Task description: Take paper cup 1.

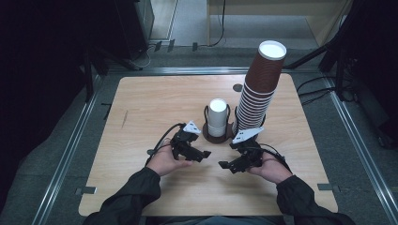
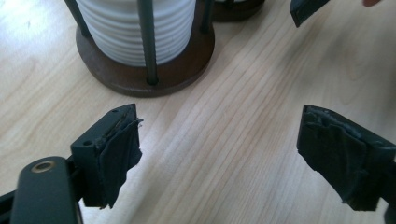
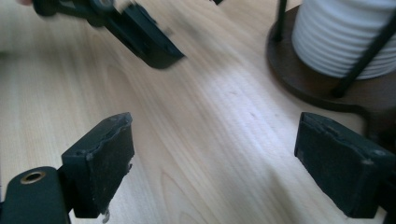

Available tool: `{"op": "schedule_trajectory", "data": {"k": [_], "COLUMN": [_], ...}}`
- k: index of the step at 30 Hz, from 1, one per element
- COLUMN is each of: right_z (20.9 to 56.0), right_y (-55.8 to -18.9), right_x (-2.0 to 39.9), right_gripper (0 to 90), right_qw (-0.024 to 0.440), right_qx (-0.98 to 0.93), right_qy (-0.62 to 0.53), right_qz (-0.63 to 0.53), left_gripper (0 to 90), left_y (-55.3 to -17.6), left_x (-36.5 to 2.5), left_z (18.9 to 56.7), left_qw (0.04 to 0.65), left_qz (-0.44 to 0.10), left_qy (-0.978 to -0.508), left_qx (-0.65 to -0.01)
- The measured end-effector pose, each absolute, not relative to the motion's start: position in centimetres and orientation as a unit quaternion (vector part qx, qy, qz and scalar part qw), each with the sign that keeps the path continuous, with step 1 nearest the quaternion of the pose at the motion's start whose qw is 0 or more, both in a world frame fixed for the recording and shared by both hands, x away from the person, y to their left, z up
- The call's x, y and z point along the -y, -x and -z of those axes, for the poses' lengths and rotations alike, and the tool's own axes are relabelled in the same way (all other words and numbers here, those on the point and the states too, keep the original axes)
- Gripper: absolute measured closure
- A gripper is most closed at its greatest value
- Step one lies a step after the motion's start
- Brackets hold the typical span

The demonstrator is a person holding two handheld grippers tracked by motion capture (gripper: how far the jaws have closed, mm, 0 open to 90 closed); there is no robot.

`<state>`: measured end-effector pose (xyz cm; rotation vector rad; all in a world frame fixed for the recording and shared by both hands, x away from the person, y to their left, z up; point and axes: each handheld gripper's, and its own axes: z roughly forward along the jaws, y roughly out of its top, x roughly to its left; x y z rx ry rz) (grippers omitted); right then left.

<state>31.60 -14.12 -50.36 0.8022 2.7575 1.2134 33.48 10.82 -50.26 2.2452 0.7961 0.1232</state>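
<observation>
A short stack of white ribbed cups [image 1: 217,117] stands in a dark round holder [image 1: 217,135] with thin upright rods at the table's middle. Just right of it rises a tall leaning stack of brown cups [image 1: 257,90] with a white inside at the top. My left gripper [image 1: 199,153] hovers low in front of the holder, jaws apart with only bare wood between them [image 2: 219,154]. My right gripper [image 1: 230,165] sits a little to its right, open as well [image 3: 212,158]. In the right gripper view the holder's base [image 3: 322,88] lies at the upper right.
The wooden table [image 1: 150,103] has a small dark round hole [image 1: 238,87] near its far edge. Metal rails frame the table on the floor. Cables and dark stands lie beyond the far and right sides.
</observation>
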Motion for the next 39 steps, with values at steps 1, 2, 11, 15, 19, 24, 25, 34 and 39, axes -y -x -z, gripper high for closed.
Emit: {"op": "schedule_trajectory", "data": {"k": [1,2,11,15,19,24,25,34,39], "right_z": [50.4,50.3,49.8,50.2,50.3,50.2,50.2,50.0,50.0], "right_y": [-31.6,-31.7,-32.5,-32.5,-32.5,-32.4,-32.4,-32.5,-32.4], "right_x": [14.1,14.3,14.7,14.0,13.9,14.0,14.0,14.6,14.8], "right_gripper": [11.8,11.8,16.3,25.0,32.2,34.8,34.8,42.5,47.0], "right_qw": [0.012,0.009,-0.01,-0.004,-0.001,-0.003,-0.003,-0.013,-0.007], "right_qx": [-0.884,-0.885,-0.882,-0.889,-0.891,-0.888,-0.888,-0.883,-0.886], "right_qy": [-0.257,-0.254,-0.26,-0.245,-0.242,-0.248,-0.248,-0.254,-0.256], "right_qz": [-0.389,-0.389,-0.394,-0.387,-0.385,-0.387,-0.387,-0.396,-0.387], "left_gripper": [13.3,13.3,37.5,38.3,38.9,37.7,37.4,34.7,35.9], "left_y": [-33.5,-33.4,-32.7,-33.4,-33.3,-33.3,-33.3,-33.2,-33.3], "left_x": [-10.8,-11.2,-12.4,-13.3,-13.5,-13.4,-13.4,-13.1,-13.4], "left_z": [50.3,50.1,49.4,49.6,49.6,49.2,49.2,49.3,49.1], "left_qw": [0.369,0.383,0.369,0.378,0.369,0.378,0.378,0.373,0.379], "left_qz": [-0.048,-0.038,-0.062,-0.045,-0.055,-0.055,-0.055,-0.041,-0.033], "left_qy": [-0.875,-0.873,-0.888,-0.88,-0.884,-0.879,-0.879,-0.884,-0.878], "left_qx": [-0.31,-0.298,-0.266,-0.285,-0.282,-0.285,-0.285,-0.278,-0.29]}}
